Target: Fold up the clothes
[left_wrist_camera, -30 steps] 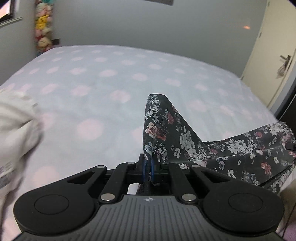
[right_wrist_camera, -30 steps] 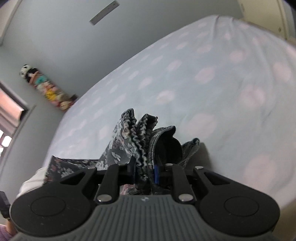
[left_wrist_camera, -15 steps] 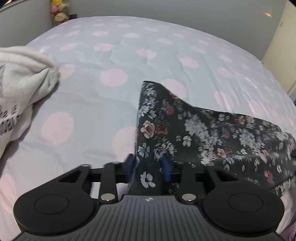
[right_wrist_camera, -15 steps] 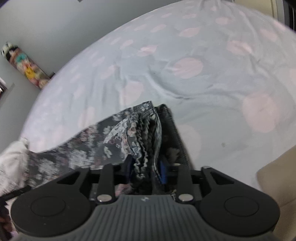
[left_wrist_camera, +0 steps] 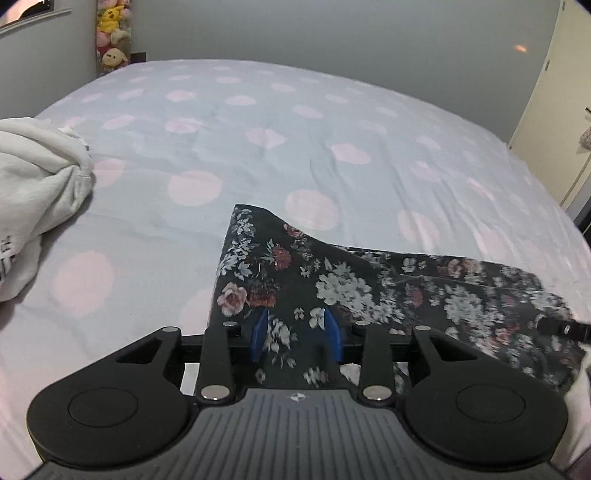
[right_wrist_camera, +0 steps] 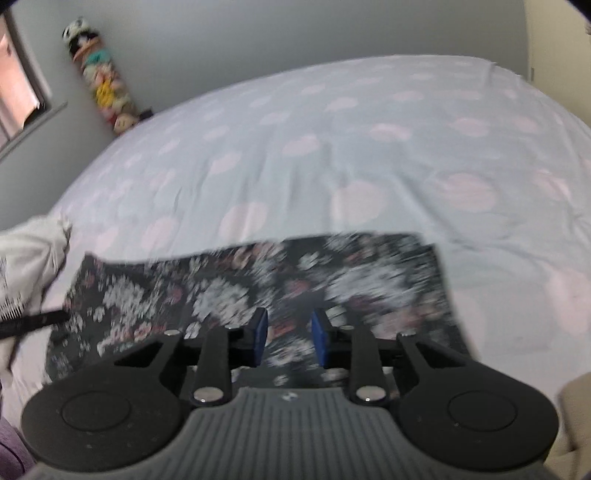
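My home bedroom: polka-dot bedsheet [left_wrist_camera: 280, 122], stuffed toys [left_wrist_camera: 110, 33] stacked in the corner, window [right_wrist_camera: 18, 85], door [left_wrist_camera: 554, 110].

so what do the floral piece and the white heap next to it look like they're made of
Floral garment: thin woven cloth, matte; it lies flat with crisp edges. White garment: thicker, soft knit, maybe cotton jersey; it bunches in rounded folds. Exact fibres can't be told.

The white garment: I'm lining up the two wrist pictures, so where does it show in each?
Left wrist: the white garment lies bunched at the left edge, on the bed, left of the floral garment.
Right wrist: it sits at the left edge, blurred, left of the floral cloth.
Shared landmark: the stack of plush toys in the far left corner.
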`<state>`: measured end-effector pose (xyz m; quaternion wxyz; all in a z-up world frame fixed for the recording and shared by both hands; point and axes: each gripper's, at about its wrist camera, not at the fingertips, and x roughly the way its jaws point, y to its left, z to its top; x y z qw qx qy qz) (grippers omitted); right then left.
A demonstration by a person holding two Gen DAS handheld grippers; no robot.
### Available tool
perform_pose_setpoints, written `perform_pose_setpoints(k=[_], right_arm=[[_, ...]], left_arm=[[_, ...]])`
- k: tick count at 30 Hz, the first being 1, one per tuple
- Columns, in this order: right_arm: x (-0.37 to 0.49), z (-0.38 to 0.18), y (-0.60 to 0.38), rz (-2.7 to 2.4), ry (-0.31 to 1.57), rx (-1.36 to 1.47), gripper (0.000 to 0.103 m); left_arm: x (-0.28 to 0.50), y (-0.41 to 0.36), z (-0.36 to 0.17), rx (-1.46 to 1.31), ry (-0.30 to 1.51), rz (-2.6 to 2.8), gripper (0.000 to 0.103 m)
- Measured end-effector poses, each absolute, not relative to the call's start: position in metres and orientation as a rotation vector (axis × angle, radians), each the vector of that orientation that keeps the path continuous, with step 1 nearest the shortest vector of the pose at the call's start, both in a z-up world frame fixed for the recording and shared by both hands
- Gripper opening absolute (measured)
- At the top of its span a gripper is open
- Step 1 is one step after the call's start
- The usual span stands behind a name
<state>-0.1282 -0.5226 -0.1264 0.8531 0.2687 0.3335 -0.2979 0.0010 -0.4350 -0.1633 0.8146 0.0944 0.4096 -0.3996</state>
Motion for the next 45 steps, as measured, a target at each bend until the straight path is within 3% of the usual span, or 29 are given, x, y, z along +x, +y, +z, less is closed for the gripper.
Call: perform_pose_setpoints(k=[9, 14, 26, 32, 37, 40, 41, 45], right_arm=[[-0.089, -0.161, -0.526, -0.694, 0.849, 0.533, 0.028], [-0.077, -0.166, -0.524, -0.697, 0.910, 0.466, 0.029], [-0.083, -0.150, -0.519, -0.730, 0.861, 0.491, 0.029], [-0.095, -0.160, -0.521, -0.750, 0.887, 0.541, 0.029], [-0.094, -0.162, -0.521, -0.727, 0.900, 0.525, 0.029], [-0.099, -0.155, -0.522, -0.719, 0.876, 0.532, 0.029], [-0.103, -0.152, -0.523, -0.722, 0.856, 0.533, 0.030], [-0.121, -0.140, -0.537, -0.756, 0.819, 0.543, 0.041]], left_arm=[[0.043, -0.461, -0.206, 0.126, 0.956, -0.802, 0.026], [0.062, -0.462, -0.213, 0.096, 0.978, -0.777, 0.010], [0.022, -0.435, -0.167, 0.140, 1.069, -0.882, 0.011], [0.000, -0.432, -0.184, 0.338, 1.117, -0.863, 0.011], [-0.004, -0.430, -0.181, 0.334, 1.087, -0.853, 0.009], [-0.007, -0.428, -0.179, 0.331, 1.069, -0.848, 0.013], [-0.007, -0.428, -0.178, 0.330, 1.063, -0.846, 0.019], [-0.008, -0.428, -0.171, 0.319, 1.037, -0.839, 0.020]])
